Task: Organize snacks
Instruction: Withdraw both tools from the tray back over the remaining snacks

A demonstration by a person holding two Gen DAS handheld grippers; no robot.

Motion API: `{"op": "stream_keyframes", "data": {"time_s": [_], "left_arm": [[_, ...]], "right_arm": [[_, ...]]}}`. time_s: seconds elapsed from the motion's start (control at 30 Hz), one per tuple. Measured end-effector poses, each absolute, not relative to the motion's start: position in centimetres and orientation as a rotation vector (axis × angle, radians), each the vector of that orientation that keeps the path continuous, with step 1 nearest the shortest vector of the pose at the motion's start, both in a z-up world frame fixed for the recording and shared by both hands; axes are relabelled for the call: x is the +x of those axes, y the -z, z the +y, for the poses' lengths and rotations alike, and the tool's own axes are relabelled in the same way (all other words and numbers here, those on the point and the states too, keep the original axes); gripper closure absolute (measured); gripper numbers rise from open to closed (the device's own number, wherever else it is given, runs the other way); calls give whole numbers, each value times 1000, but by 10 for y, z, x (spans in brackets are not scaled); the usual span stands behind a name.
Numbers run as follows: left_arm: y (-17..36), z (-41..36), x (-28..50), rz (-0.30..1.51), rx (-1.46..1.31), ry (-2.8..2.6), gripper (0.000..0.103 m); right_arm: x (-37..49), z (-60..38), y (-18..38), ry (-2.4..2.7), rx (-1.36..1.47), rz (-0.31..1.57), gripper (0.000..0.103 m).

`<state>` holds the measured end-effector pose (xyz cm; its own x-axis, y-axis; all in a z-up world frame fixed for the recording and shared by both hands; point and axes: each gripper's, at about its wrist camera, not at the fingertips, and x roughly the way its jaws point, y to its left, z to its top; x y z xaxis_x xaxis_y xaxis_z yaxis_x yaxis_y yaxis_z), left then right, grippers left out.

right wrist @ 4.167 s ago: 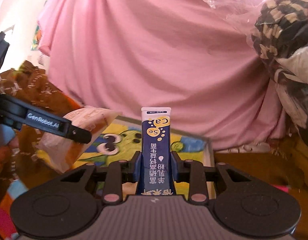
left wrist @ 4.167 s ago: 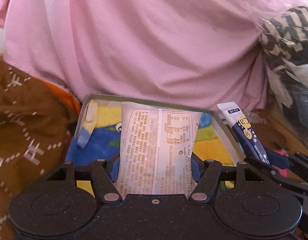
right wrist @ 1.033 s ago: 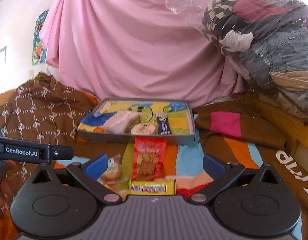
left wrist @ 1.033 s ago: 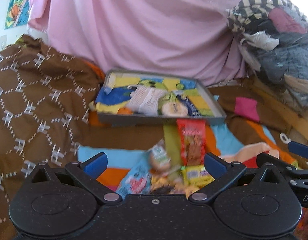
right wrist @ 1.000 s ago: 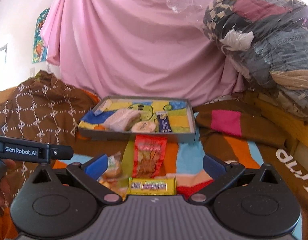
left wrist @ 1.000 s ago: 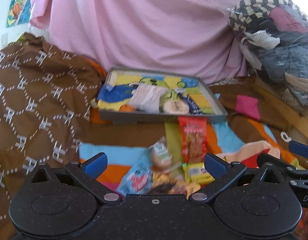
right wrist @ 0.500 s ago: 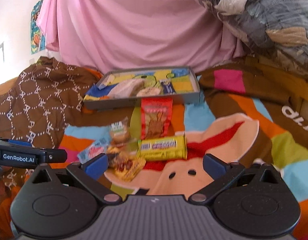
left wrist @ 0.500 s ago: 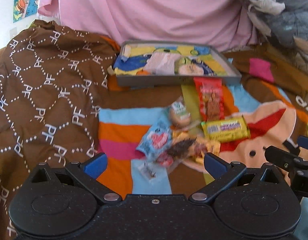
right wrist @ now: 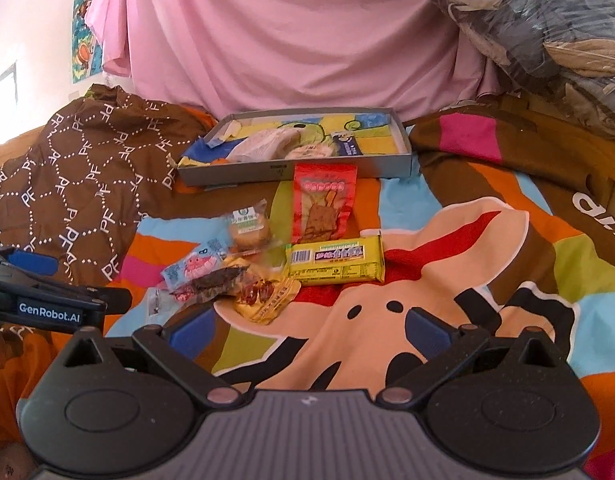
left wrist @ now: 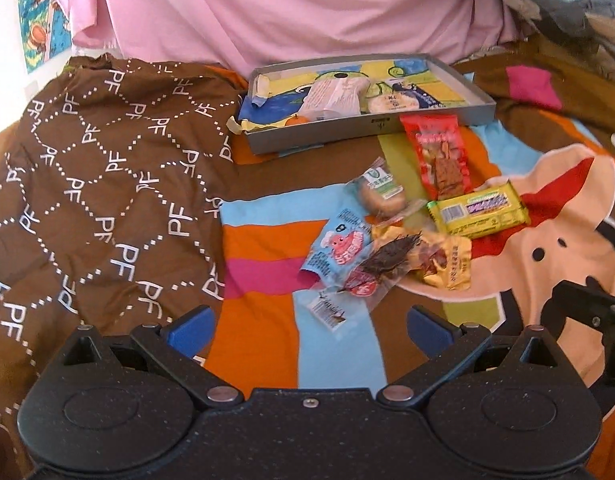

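Both grippers (left wrist: 307, 324) (right wrist: 307, 326) gape empty above crinkly foil snack packets (left wrist: 407, 248) on soft blanket (left wrist: 259, 344).

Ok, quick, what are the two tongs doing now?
Left tongs: open, holding nothing.
Right tongs: open, holding nothing.

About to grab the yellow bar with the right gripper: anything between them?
Nothing visible: only bare blanket lies between the open right gripper and the yellow bar. The gold packet sits just left.
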<state>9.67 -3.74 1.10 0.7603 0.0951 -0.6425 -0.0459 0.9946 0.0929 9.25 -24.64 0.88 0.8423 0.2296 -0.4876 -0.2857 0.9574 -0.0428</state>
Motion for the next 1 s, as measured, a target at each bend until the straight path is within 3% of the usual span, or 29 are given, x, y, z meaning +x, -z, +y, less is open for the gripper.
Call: {"op": "stream_keyframes", "data": {"time_s": [1.0], "left_arm": [[13,-18,102,872,144,8,3]], "right_arm": [[102,-233,18,-374,-198,615,0]]}}
